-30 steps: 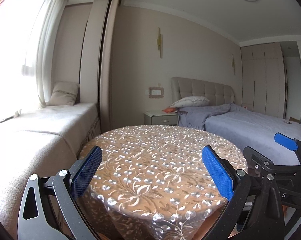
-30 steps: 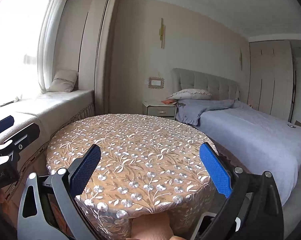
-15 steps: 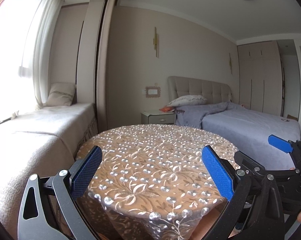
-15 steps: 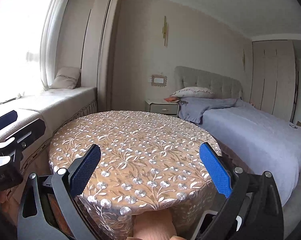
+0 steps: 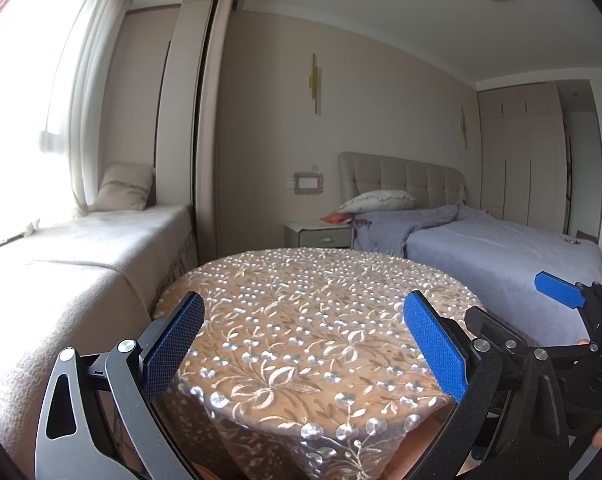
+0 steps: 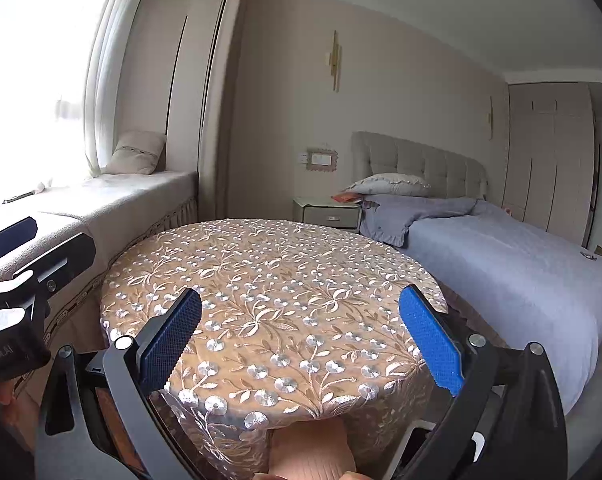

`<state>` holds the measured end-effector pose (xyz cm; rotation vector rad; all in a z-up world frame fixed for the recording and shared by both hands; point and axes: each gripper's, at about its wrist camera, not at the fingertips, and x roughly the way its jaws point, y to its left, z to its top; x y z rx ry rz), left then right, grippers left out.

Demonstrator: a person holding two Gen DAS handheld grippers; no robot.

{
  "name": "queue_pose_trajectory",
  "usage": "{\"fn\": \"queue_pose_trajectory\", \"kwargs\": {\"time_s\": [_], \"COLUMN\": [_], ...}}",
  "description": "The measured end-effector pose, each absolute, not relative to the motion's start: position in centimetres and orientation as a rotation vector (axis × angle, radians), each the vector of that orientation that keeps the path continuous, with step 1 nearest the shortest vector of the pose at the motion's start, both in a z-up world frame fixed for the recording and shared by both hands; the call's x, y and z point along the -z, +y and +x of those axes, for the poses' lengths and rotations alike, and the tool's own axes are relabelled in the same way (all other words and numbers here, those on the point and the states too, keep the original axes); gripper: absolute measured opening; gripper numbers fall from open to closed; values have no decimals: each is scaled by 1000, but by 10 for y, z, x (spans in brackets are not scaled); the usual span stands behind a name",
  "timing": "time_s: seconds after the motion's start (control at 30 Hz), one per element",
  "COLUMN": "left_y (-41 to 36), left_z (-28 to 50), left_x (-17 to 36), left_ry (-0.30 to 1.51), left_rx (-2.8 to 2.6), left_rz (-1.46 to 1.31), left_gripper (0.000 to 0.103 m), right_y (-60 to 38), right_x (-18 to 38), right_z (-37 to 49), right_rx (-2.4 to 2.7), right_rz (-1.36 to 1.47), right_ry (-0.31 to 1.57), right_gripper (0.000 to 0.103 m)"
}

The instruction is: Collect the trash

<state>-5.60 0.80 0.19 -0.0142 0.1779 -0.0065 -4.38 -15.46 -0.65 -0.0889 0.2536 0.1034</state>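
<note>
Left wrist view: the left gripper [image 5: 304, 344] fills the lower frame, its black arms spread wide and its textured blue pads [image 5: 435, 350] gripping nothing and touching nothing. Between and beyond them sits a round table under a tan lace cloth embroidered with silvery flowers [image 5: 301, 300]; no trash shows on it. At left lies a beige upholstered window seat [image 5: 101, 248] with a square cushion [image 5: 125, 187]; at centre, past the table, stands a small pale nightstand [image 5: 319, 234]; at right, a bed with a tufted beige headboard and a soft lavender cover [image 5: 501, 252]. The right gripper [image 5: 569, 304] juts in at the right edge, one blue pad visible.

Right wrist view: the right gripper [image 6: 301, 340] is likewise wide open and empty, framing the same table [image 6: 269, 280]. The left gripper's black body [image 6: 25, 268] enters at the left edge. Trash cannot be made out in either view.
</note>
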Motion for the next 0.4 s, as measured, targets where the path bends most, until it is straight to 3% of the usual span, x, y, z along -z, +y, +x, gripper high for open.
{"fn": "queue_pose_trajectory", "kwargs": {"time_s": [0.4], "left_y": [9], "left_z": [-55], "left_x": [-4], "left_ry": [177], "left_rx": [16], "left_rz": [-17], "left_gripper": [98], "right_y": [-155], "right_x": [8], "right_z": [-43], "right_rx": [-109], "right_rz": [-91], "right_ry": [264], "right_gripper": [98]}}
